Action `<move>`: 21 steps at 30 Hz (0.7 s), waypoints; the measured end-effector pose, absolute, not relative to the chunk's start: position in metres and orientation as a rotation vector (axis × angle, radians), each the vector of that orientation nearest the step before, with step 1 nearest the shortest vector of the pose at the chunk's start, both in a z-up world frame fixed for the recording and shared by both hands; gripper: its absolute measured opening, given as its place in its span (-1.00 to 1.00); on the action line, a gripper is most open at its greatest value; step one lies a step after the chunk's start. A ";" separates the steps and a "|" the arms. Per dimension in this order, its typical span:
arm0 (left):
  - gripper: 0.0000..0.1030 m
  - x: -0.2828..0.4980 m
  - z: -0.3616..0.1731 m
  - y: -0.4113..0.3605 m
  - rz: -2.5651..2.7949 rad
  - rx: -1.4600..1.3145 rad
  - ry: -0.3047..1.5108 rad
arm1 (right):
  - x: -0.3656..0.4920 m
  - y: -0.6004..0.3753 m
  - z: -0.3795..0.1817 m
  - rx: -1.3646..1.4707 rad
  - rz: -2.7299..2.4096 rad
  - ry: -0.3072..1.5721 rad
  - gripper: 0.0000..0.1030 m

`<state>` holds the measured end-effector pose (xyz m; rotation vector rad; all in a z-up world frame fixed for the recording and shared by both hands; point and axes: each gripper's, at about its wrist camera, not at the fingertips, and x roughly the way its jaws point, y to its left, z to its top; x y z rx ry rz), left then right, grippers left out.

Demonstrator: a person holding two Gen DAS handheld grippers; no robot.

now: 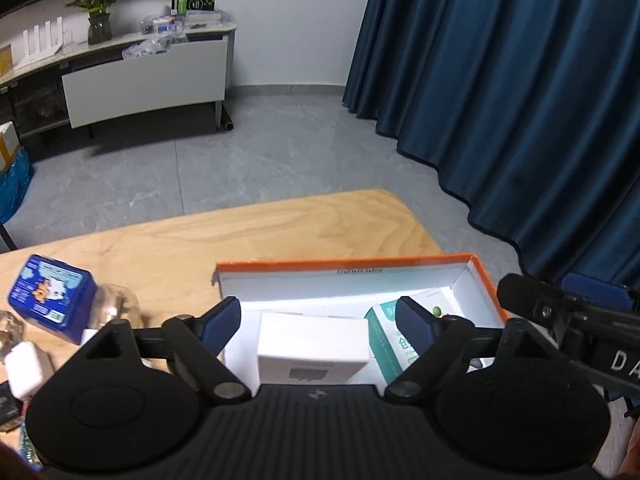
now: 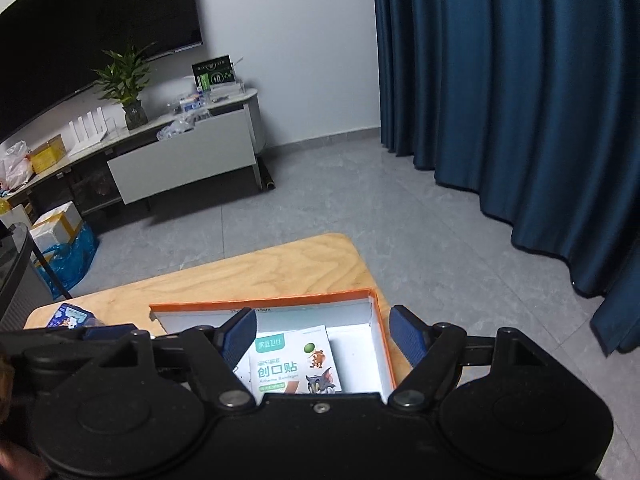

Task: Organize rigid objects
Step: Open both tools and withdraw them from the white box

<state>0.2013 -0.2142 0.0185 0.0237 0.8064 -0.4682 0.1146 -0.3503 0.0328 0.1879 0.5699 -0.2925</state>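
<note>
Between our left gripper's spread, empty jaws sits the white box, flat inside the orange-rimmed tray, beside the bandage box. Our right gripper hangs wide and unladen over that corner. Outside on the wooden table wait the blue carton and a glass jar, probably next.

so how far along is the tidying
Partly done. The white box and the bandage pack already lie inside the orange tray. Nothing is in hand: the left gripper and right gripper hang open over it. The blue packet and a glass jar wait on the table.
</note>
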 end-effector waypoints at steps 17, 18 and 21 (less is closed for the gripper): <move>0.79 0.143 0.057 -0.145 -0.303 0.040 0.769 | 0.073 -0.289 0.038 0.161 -0.202 0.567 0.72; 0.80 0.140 0.057 -0.142 -0.295 0.037 0.771 | 0.072 -0.285 0.038 0.161 -0.196 0.570 0.72; 0.80 0.131 0.057 -0.131 -0.272 0.027 0.773 | 0.066 -0.276 0.035 0.158 -0.185 0.576 0.73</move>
